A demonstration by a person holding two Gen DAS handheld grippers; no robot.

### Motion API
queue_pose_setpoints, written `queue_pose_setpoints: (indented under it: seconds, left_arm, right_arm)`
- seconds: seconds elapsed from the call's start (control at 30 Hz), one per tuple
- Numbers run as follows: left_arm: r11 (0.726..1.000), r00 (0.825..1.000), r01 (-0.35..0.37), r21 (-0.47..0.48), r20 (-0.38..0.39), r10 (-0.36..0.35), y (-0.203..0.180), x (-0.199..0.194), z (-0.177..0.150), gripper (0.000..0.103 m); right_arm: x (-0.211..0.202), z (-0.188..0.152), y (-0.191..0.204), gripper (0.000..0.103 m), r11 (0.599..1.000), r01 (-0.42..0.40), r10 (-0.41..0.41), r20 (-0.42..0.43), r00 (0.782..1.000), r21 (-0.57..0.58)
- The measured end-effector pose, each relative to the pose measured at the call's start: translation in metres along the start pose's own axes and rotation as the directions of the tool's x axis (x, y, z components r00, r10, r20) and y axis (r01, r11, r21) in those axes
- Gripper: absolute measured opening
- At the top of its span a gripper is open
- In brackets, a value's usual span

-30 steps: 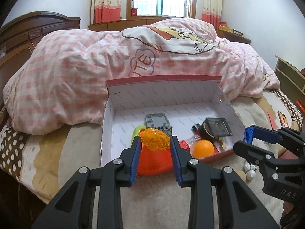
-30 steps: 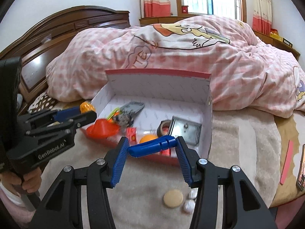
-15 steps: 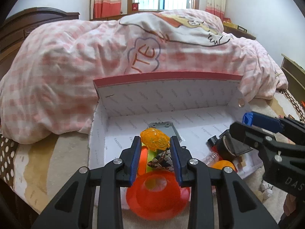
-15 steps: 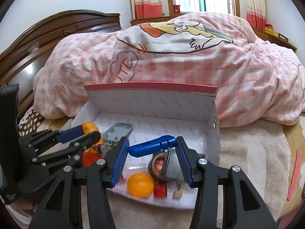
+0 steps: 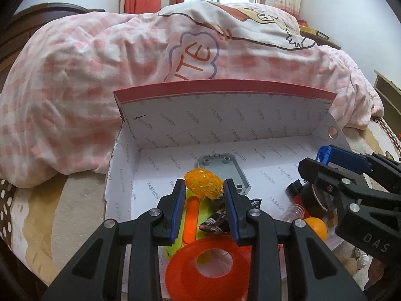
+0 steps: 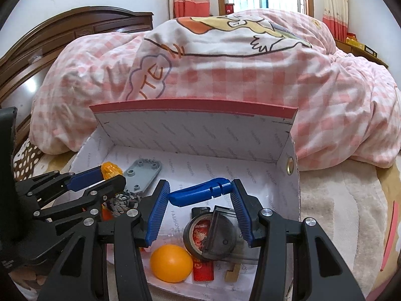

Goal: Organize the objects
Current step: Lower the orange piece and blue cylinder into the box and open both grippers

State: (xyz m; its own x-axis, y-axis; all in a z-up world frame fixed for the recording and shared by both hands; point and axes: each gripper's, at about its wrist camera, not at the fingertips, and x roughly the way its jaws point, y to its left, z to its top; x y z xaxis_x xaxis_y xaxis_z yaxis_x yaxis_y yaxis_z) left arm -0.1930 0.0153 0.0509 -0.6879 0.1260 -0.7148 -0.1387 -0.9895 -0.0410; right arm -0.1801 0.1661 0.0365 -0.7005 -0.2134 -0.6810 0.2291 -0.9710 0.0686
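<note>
Bed-top white cardboard box [image 5: 250,125] sits below us: left gripper [image 5: 204,200] clamped on amber faceted plastic piece [image 5: 204,184], right gripper [image 6: 200,200] clamped on blue plastic handle [image 6: 200,192]; both over the box; next we unclamp, dropping toward 12 o'clock

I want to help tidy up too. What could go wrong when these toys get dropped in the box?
The translucent orange faceted toy in the left gripper could land on the orange plastic ring and bounce out. The blue plastic handle in the right gripper hangs above a round tape roll and orange ball; it might knock them.
</note>
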Motion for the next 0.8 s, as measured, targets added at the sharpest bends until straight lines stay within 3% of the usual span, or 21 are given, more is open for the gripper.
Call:
queue_pose_setpoints:
  seconds: [0.13,0.37,0.8]
  left_arm:
    - [1.0,1.0,0.009,-0.005,-0.009,-0.009,0.0,0.001,-0.001,0.032]
    - [1.0,1.0,-0.001,-0.013,0.022,0.001,0.0,-0.008,0.0,0.046]
    - [1.0,1.0,0.005,-0.018,0.021,-0.005,-0.004,-0.015,-0.003,0.047]
  right_arm:
    - [0.003,-0.002,0.004,0.052,1.0,-0.002,0.002,-0.006,1.0,-0.018]
    - [-0.005,-0.002,0.007,0.058,0.999,-0.004,0.004,0.024,1.0,-0.032]
    - [-0.016,-0.007,0.004,0.058,0.999,-0.042,0.041,0.032,0.999,0.005]
